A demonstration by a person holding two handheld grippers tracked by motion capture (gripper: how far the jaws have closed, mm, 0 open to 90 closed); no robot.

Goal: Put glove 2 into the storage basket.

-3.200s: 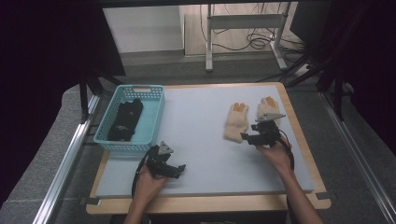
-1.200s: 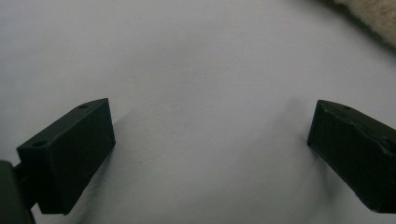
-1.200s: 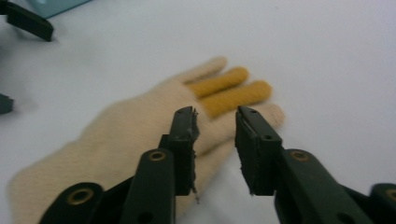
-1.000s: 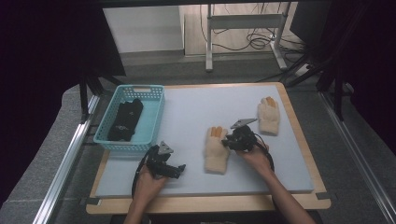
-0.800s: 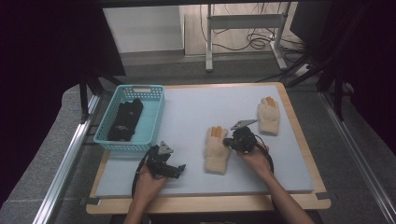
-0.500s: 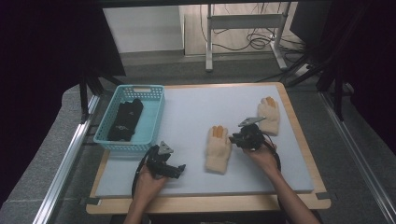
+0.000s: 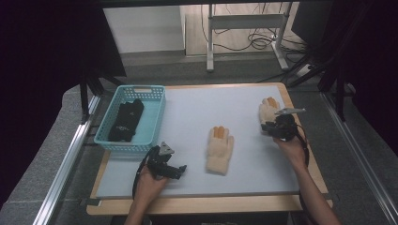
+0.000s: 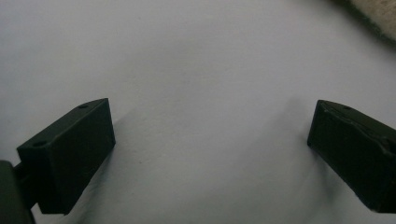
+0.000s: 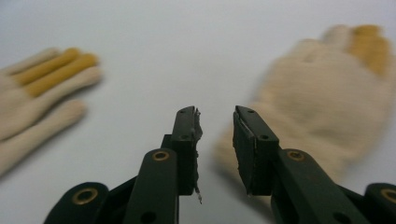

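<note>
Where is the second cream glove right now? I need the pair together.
In the high view the second cream glove lies near the mat's right edge, just beyond the right hand-held gripper, apart from the other glove at mid-table.

High view: fixed above the person's edge of the table [image 7: 187, 108], facing forward and down, far enough to take in the whole top and floor beyond. Left gripper view: rides low on the left gripper [image 8: 210, 154], looking along its jaws, very close to the mat. Right gripper view: rides the right gripper [image 9: 215, 140], facing along its jaws across the table, close and somewhat blurred. It shares the middle glove [image 9: 42, 88] [image 7: 219, 149] and far glove [image 9: 322, 98] [image 7: 267, 110] with the high view.
</note>
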